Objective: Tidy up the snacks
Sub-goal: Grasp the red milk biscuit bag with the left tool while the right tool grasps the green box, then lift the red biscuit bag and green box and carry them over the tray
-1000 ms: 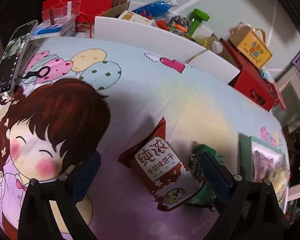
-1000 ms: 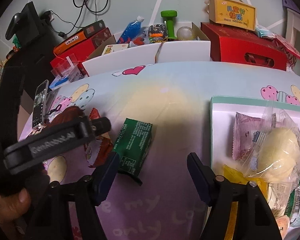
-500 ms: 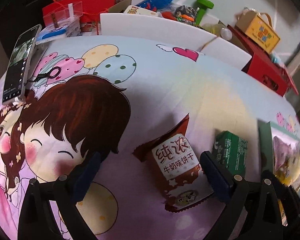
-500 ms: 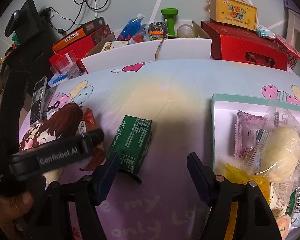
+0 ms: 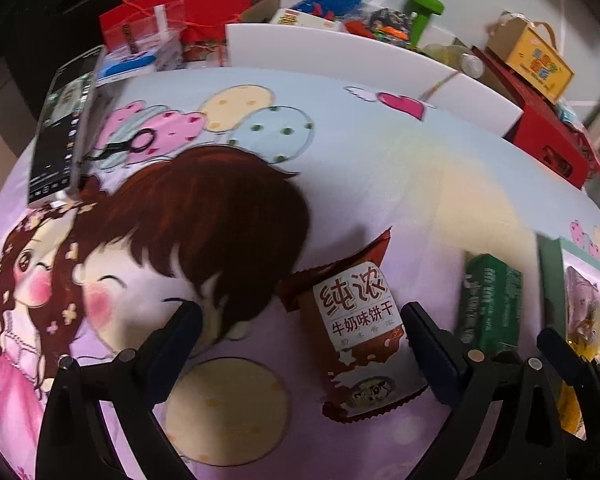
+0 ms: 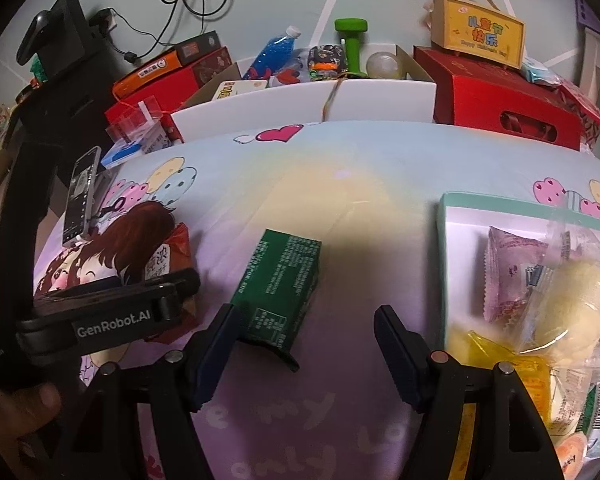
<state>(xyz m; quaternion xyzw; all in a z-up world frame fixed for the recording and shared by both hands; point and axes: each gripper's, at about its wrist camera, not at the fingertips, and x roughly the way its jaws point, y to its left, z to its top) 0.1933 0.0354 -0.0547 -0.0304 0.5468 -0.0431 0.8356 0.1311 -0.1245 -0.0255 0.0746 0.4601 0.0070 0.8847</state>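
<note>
left wrist view: the left gripper [image 5: 300, 340] has swung over a bit compared with a second ago, so the brown biscuit packet [image 5: 360, 334] that used to sit off toward its right jaw is now lined up between the two jaws, just inside the right one. jaws are wide apart and holding nothing, the pads aren't on the packet yet. it lies flat on the cartoon sheet [image 5: 380, 152], roughly mid-worktop toward the near edge.

the green box [image 5: 490, 304] has also cleared the left gripper's frame: earlier it was half tucked behind the right jaw, now it sits just beside the packet on the tray side, apart from it.

in the right wrist view the right gripper [image 6: 306, 344] hasn't budged. jaws about half open, nothing in them, with the green box [image 6: 278, 284] lying just past its left jaw tip. the tray [image 6: 444, 248] at the right edge of the worktop already has a pile of snacks in it, a pink packet [image 6: 508, 268] and a clear-bagged bun [image 6: 572, 300] among them.

my read: the left side is now squared up for the biscuit packet, so closing on it looks like the next thing, then over to the tray. two snacks are left loose on the sheet, so it's most of the way there.
</note>
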